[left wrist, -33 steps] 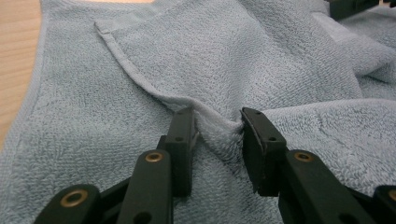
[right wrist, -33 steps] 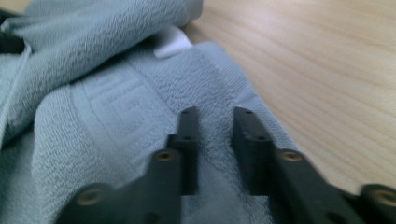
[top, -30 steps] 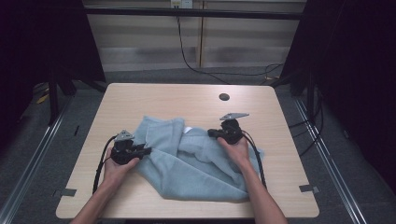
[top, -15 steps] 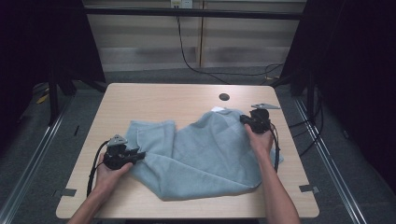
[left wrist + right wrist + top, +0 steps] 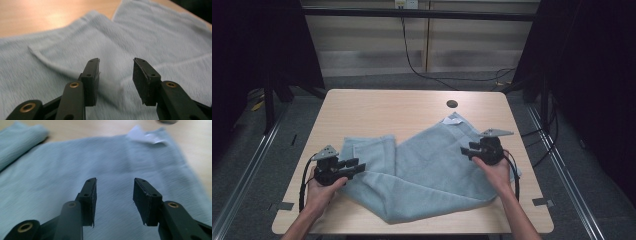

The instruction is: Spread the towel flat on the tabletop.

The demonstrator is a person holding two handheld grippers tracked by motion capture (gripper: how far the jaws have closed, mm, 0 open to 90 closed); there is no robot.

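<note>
L hand-held gripper (image 5: 357,165) & R hand-held gripper (image 5: 466,150) both spread, empty, over blue towel (image 5: 432,165) on table (image 5: 377,110).

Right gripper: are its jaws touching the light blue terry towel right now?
Cannot tell. In the right gripper view the right gripper stands open over the light blue terry towel, nothing between its jaws; whether they rest on the cloth isn't plain.

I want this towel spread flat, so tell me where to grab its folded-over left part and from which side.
Grip the free edge of the folded flap, the doubled strip lying on top of the towel near the left tongs. Come in low from the left, along the table, since the flap's edge faces that way and lifts slightly off the layer beneath. Both tongs stand open, nothing held.
</note>
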